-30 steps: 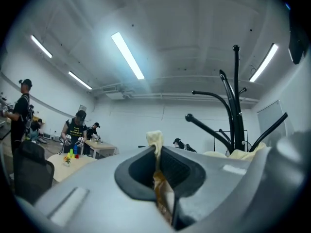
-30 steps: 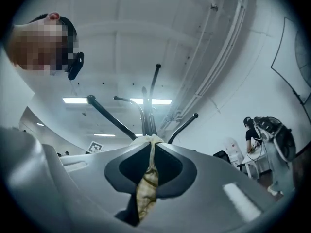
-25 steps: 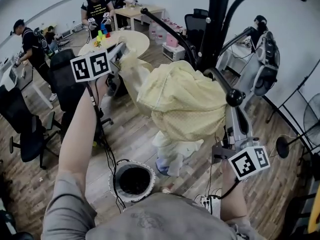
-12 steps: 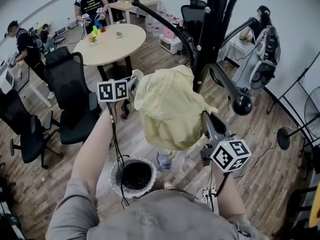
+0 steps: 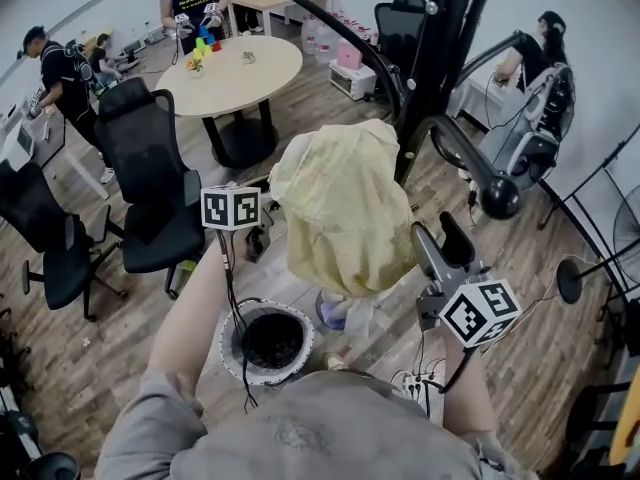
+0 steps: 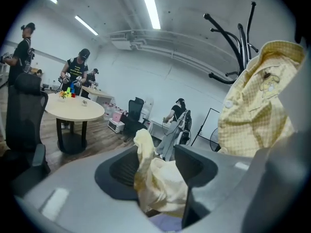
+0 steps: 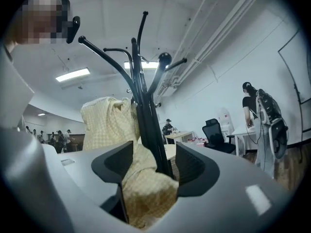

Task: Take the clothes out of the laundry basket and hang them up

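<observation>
A pale yellow checked garment [image 5: 345,208] hangs bunched over an arm of the black coat rack [image 5: 440,38]. My left gripper [image 5: 262,230] is at its left edge. In the left gripper view a fold of the yellow cloth [image 6: 158,183] fills the gap of the left gripper [image 6: 155,161], which is shut on it. My right gripper [image 5: 445,243] is at the garment's lower right. Its jaws have just been opening and stand open in the right gripper view [image 7: 154,164], with yellow cloth [image 7: 146,193] lying loose between them. The white-rimmed laundry basket [image 5: 228,353] stands on the floor below.
A round table [image 5: 235,73] and black office chairs [image 5: 155,188] stand to the left. Several people work at the back and a person at a desk [image 5: 545,38] on the right. A fan stand [image 5: 580,278] and floor cables lie to the right.
My left gripper has dropped from high at the upper left to beside the garment. The right gripper has sunk a little. The garment now hangs lower and more bunched on the rack arm.
</observation>
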The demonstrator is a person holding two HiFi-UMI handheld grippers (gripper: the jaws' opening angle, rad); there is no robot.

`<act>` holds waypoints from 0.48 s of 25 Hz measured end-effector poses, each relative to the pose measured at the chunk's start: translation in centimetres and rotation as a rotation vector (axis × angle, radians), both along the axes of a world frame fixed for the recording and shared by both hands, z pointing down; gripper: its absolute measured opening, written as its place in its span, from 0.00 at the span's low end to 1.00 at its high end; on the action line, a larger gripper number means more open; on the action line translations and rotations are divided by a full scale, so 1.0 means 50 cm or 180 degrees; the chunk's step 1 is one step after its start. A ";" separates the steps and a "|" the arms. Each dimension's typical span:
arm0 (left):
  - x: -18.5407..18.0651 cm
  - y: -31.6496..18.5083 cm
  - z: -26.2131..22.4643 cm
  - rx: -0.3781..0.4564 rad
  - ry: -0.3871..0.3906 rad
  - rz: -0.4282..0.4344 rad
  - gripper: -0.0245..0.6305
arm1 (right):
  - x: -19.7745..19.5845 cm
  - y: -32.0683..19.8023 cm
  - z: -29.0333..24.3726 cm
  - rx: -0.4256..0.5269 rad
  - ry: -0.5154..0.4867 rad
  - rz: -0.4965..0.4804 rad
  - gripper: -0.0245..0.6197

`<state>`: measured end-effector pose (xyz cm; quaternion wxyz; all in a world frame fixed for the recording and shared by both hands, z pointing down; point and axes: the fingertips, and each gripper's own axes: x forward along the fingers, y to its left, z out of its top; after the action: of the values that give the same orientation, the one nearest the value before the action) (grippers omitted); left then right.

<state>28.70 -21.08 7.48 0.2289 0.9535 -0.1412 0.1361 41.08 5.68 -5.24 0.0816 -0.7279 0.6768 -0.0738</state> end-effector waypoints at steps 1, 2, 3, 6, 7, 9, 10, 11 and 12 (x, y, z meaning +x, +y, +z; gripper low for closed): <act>-0.009 0.010 0.000 0.0023 0.0006 0.0013 0.39 | -0.001 0.010 -0.015 0.0066 0.0028 -0.0003 0.49; -0.021 0.017 -0.003 0.0063 0.0009 0.0005 0.40 | -0.003 0.020 -0.030 0.0131 0.0057 -0.0014 0.49; -0.034 0.024 -0.008 0.0114 0.0012 -0.0016 0.40 | -0.007 0.030 -0.046 0.0190 0.0083 -0.0035 0.49; -0.063 0.055 -0.035 0.0221 0.0066 -0.0039 0.41 | -0.029 0.053 -0.095 0.0342 0.0160 -0.0170 0.47; -0.073 0.065 -0.047 0.0266 0.0075 -0.0045 0.41 | -0.041 0.058 -0.110 0.0386 0.0192 -0.0246 0.46; -0.093 0.082 -0.074 0.0386 0.0087 -0.0074 0.41 | -0.071 0.063 -0.139 0.0468 0.0275 -0.0417 0.44; -0.103 0.089 -0.091 0.0450 0.0101 -0.0094 0.41 | -0.087 0.065 -0.153 0.0508 0.0323 -0.0497 0.43; -0.114 0.097 -0.108 0.0514 0.0119 -0.0116 0.41 | -0.102 0.066 -0.167 0.0547 0.0368 -0.0574 0.42; -0.126 0.106 -0.126 0.0583 0.0134 -0.0142 0.41 | -0.118 0.066 -0.180 0.0586 0.0406 -0.0656 0.42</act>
<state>22.39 -15.78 1.16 0.1467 0.9697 -0.1694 0.0974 35.18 8.96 -14.23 0.0967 -0.6472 0.7557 0.0270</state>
